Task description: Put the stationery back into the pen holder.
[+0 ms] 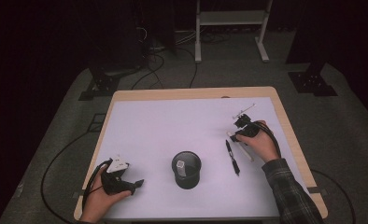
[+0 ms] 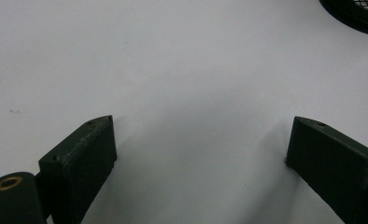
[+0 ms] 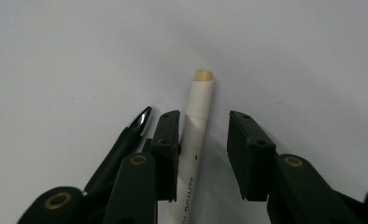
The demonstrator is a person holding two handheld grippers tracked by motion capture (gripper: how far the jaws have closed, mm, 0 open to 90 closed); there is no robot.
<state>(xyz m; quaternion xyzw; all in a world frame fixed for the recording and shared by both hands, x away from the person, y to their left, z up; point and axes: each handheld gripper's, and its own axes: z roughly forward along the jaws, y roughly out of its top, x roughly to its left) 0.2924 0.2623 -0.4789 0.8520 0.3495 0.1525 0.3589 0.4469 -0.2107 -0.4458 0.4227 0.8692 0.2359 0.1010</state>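
A white pen (image 3: pixel 198 93) lies on the white sheet, and the jaws of my right gripper (image 3: pixel 203 115) straddle it. One jaw touches the pen's side; the other stands off with a gap, so the gripper is open. A black pen (image 3: pixel 126 140) lies just outside the touching jaw. From above, the right gripper (image 1: pixel 237 136) is at the table's right, over the white pen (image 1: pixel 242 148), with the black pen (image 1: pixel 232 157) beside it. My left gripper (image 1: pixel 131 179) rests at the front left, and its jaws (image 2: pixel 201 135) are wide open around nothing.
A black mesh cup (image 1: pixel 175 163) stands at the table's middle front with a white object (image 1: pixel 181 167) inside; its rim (image 2: pixel 359 14) shows ahead of the left gripper. The white sheet (image 1: pixel 173 126) covers the wooden table (image 1: pixel 285 121). Cables trail on the floor behind.
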